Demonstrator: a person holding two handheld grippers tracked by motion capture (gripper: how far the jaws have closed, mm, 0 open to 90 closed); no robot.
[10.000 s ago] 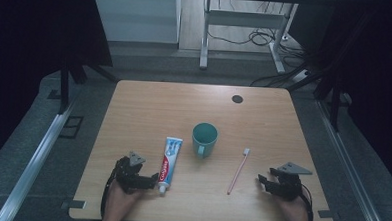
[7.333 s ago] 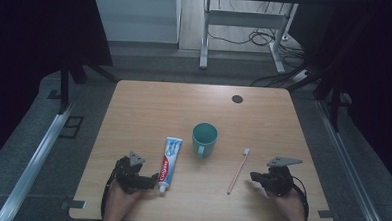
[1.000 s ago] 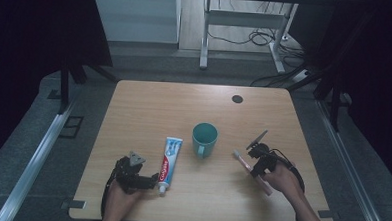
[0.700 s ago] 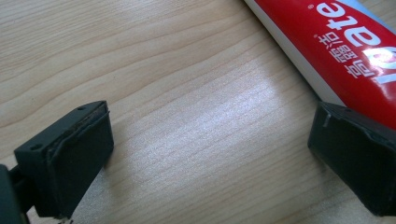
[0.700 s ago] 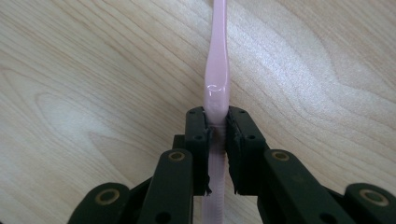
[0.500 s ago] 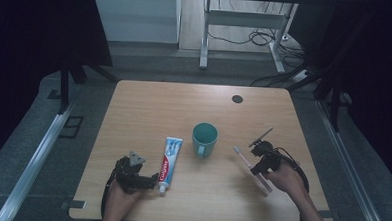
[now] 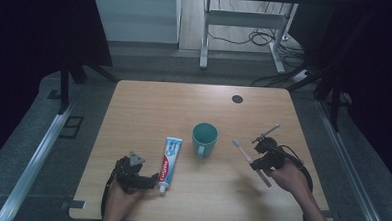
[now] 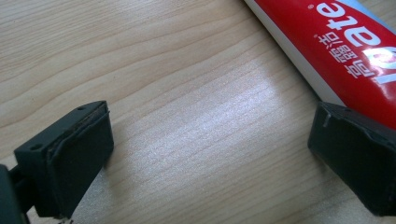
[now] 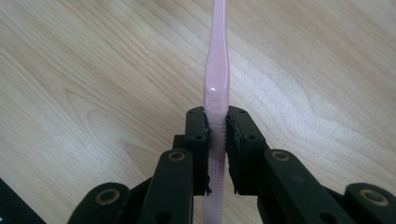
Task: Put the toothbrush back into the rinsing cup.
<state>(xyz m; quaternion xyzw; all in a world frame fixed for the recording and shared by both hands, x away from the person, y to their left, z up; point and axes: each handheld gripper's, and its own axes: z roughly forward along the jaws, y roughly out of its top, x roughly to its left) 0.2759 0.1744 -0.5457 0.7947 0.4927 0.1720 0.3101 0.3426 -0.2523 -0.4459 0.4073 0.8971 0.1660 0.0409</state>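
Observation:
A pink toothbrush (image 7: 242, 148) hangs slanted above the table, right of the teal cup (image 7: 204, 138), with its head toward the cup. My right gripper (image 7: 257, 162) is shut on its handle. In the right gripper view the toothbrush (image 9: 217, 70) runs straight up from between the pads of that gripper (image 9: 217, 126). A red, white and blue toothpaste tube (image 7: 169, 157) lies left of the cup. My left gripper (image 7: 148, 180) rests on the table at the tube's near end. In the left gripper view it (image 8: 212, 149) stands open over bare wood, one jaw right beside the tube (image 8: 345, 46).
The wooden table (image 7: 149, 103) has a dark round grommet (image 7: 237, 99) at the back right. Beyond its far edge stand metal desk legs (image 7: 205, 36) and cables on the floor. Rails run along the floor on both sides.
The toothbrush, which lay on the table at first, is now in my right gripper and has risen a little in the last second. The left gripper has stayed put.

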